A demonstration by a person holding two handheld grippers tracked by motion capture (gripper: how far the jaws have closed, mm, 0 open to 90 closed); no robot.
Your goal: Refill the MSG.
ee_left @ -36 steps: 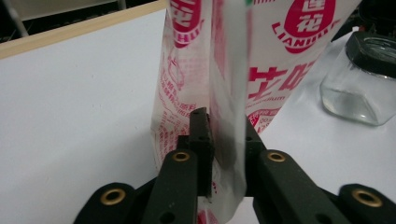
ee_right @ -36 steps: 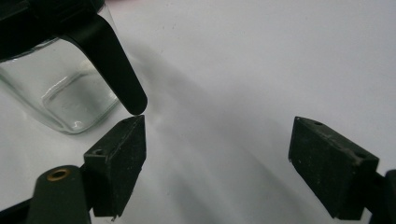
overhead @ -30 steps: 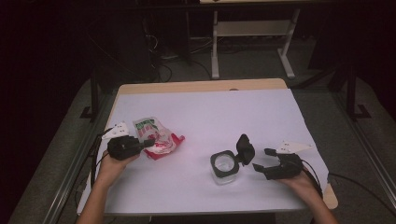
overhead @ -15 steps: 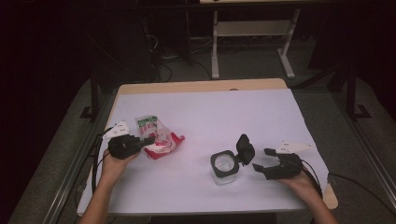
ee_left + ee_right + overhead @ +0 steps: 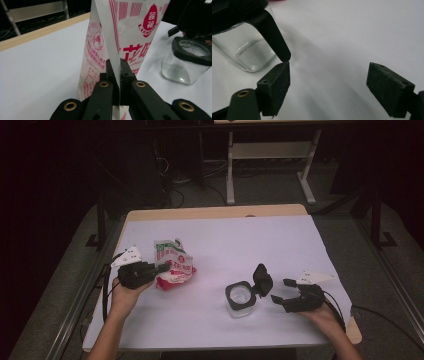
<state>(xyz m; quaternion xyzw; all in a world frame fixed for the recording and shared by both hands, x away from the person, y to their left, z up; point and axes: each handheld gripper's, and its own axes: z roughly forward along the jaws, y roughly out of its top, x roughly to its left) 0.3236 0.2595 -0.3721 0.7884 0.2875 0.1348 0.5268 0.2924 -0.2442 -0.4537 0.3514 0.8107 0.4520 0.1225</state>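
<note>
A red, white and green printed plastic bag (image 5: pixel 173 260) hangs at the table's left, pinched at its edge by my left gripper (image 5: pixel 163 268). In the left gripper view the bag (image 5: pixel 140 30) stands upright with a thin fold of it clamped between the shut jaws of the left gripper (image 5: pixel 116 71). A square glass jar (image 5: pixel 241 299) with a black rim stands right of centre, its hinged black lid (image 5: pixel 262 279) flipped up. My right gripper (image 5: pixel 281 290) is open just right of the jar. Its left fingertip (image 5: pixel 277 82) sits just below the tip of the lid flap (image 5: pixel 272 35).
A white sheet covers the table (image 5: pixel 225 235), and a wooden edge (image 5: pixel 215 212) shows at the back. Cables trail from both grippers off the table's sides. The jar (image 5: pixel 186 62) looks empty.
My left gripper has risen a little with the bag's edge in it, so the bag now stands more upright. The right gripper and the jar have not moved.
</note>
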